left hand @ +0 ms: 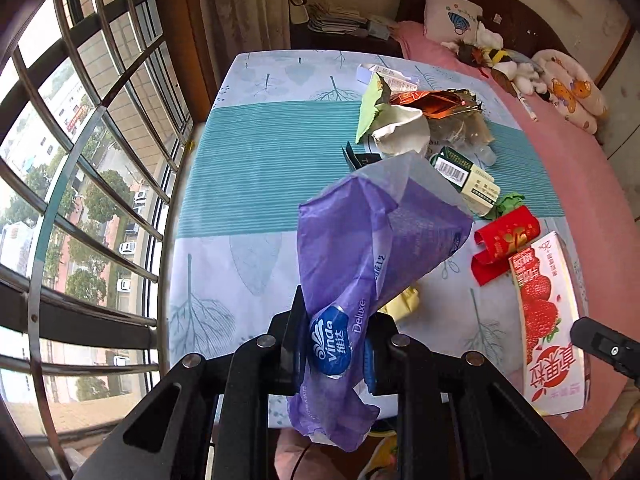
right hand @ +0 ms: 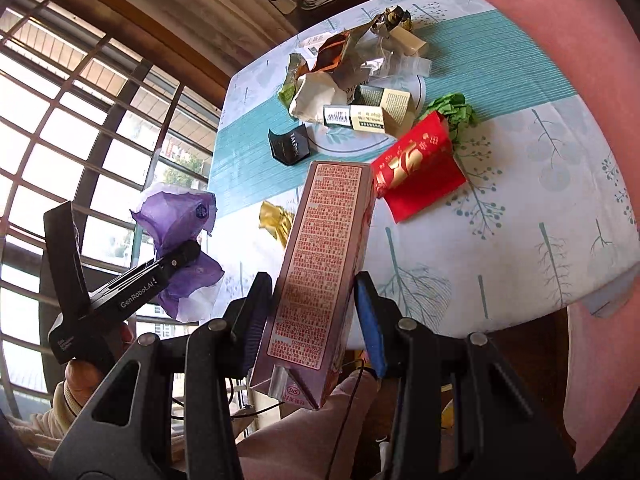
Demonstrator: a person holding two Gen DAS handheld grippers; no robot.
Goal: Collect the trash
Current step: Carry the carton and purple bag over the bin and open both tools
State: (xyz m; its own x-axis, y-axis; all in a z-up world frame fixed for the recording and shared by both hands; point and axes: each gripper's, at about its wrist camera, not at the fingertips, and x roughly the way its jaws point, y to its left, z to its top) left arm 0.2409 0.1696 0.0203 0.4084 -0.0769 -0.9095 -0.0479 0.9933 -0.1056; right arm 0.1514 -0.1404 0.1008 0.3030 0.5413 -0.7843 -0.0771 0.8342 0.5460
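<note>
Room: a bedroom with a barred window; a bench (left hand: pixel 256 148) under a leaf-print cloth stands beside a pink bed (left hand: pixel 560 160).
Left hand-held gripper (left hand: pixel 334 348): closed on a purple tissue wrapper (left hand: pixel 372 236), lifted off the cloth.
Right hand-held gripper (right hand: pixel 310 316): jaws narrowed against a strawberry milk carton (right hand: pixel 320 264), held up tilted above the bench edge.
Left to collect: ahead of both grippers lie a red envelope (right hand: pixel 416 168), green crumpled paper (right hand: pixel 452 110), small boxes (right hand: pixel 368 114) and foil wrappers (right hand: pixel 332 54); a yellow scrap (right hand: pixel 274 220) lies just beyond the carton.
Progress: two pieces in hand, most trash untouched; no bin is visible.
</note>
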